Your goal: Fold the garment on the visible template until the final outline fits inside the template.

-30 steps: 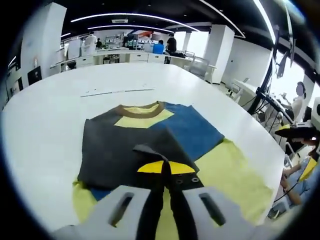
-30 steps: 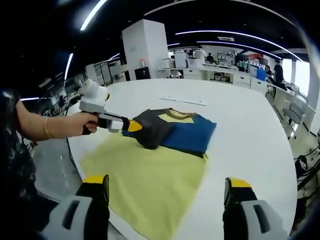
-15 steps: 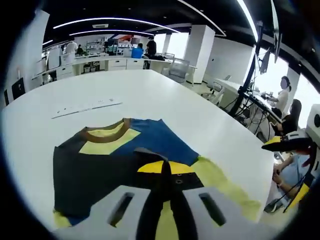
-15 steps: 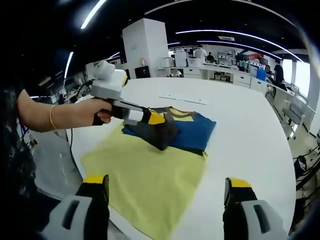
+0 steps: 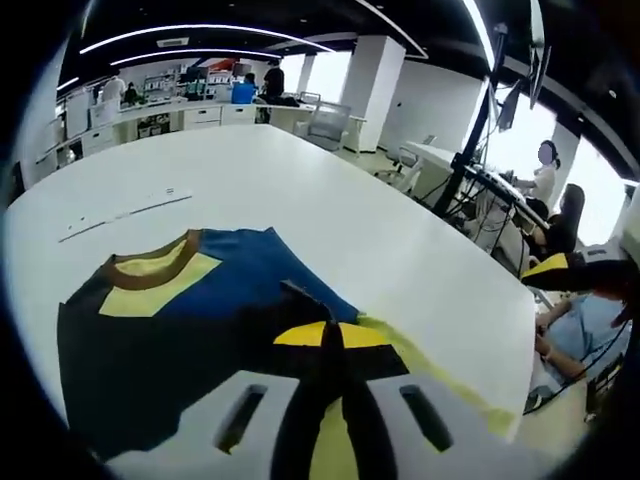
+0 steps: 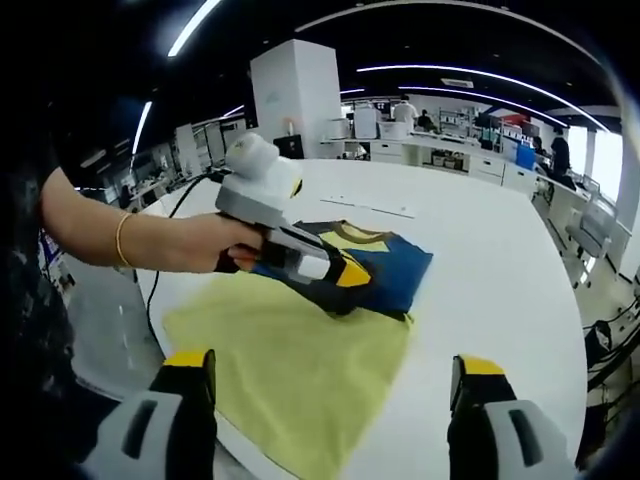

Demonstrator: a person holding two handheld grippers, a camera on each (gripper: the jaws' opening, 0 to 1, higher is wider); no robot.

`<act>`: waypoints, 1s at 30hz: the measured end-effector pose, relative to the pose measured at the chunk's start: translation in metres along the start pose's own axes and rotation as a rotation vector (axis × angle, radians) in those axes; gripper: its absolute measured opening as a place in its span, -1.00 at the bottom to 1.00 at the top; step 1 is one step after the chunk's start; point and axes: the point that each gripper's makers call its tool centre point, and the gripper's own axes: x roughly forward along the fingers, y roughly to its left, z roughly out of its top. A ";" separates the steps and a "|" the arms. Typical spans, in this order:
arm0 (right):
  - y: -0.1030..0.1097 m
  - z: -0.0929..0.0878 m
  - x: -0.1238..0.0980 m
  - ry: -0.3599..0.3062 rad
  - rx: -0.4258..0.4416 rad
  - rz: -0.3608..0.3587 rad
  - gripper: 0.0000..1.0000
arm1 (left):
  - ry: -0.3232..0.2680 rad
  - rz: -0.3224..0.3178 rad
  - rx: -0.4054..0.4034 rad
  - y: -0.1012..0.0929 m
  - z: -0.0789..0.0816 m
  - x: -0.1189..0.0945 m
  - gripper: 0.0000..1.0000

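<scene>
- Left tongs (image 6: 350,275) clamped on a dark fold of the garment (image 6: 385,262), which lies on the yellow template (image 6: 290,370) toward the surface's (image 6: 500,270) near edge.
- Right tongs (image 6: 330,395) apart — holding nothing.
- Risk: fold slips or drags the template over the near edge.
- Open room lies across the far side.

white pillars (image 6: 293,95), ceiling striplights (image 5: 200,30)

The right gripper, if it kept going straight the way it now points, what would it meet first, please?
Probably the yellow template on the table: the open right gripper looks along it from above. Beyond lie the garment and the left gripper, shut on it. Depth is unclear.
</scene>
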 end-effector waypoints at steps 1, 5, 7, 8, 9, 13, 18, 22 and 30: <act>0.000 0.000 0.001 0.002 -0.001 0.001 0.96 | 0.004 -0.009 -0.004 -0.002 -0.002 0.001 -0.91; 0.001 0.000 0.002 -0.001 -0.001 0.005 0.96 | -0.010 -0.043 -0.001 -0.009 -0.004 0.000 -0.51; 0.001 0.001 0.002 -0.003 -0.004 0.005 0.97 | -0.022 -0.043 0.031 -0.009 -0.003 -0.003 -0.38; 0.001 0.001 0.002 -0.003 -0.004 0.007 0.97 | -0.027 -0.038 0.048 -0.008 -0.003 -0.005 -0.25; 0.001 0.001 0.003 -0.003 -0.005 0.010 0.97 | -0.033 -0.036 0.060 -0.007 -0.002 -0.007 -0.16; 0.004 0.003 0.005 -0.003 -0.016 0.021 0.98 | -0.059 -0.037 0.094 -0.003 0.003 -0.017 0.16; 0.007 0.006 0.007 0.000 -0.035 0.040 0.99 | -0.098 -0.031 0.125 0.002 0.010 -0.032 0.59; 0.010 0.008 0.008 0.003 -0.052 0.063 0.99 | -0.118 -0.039 0.089 0.007 0.016 -0.045 0.79; 0.015 -0.001 0.008 0.058 -0.123 0.129 0.99 | -0.157 -0.012 0.111 0.027 0.026 -0.081 0.98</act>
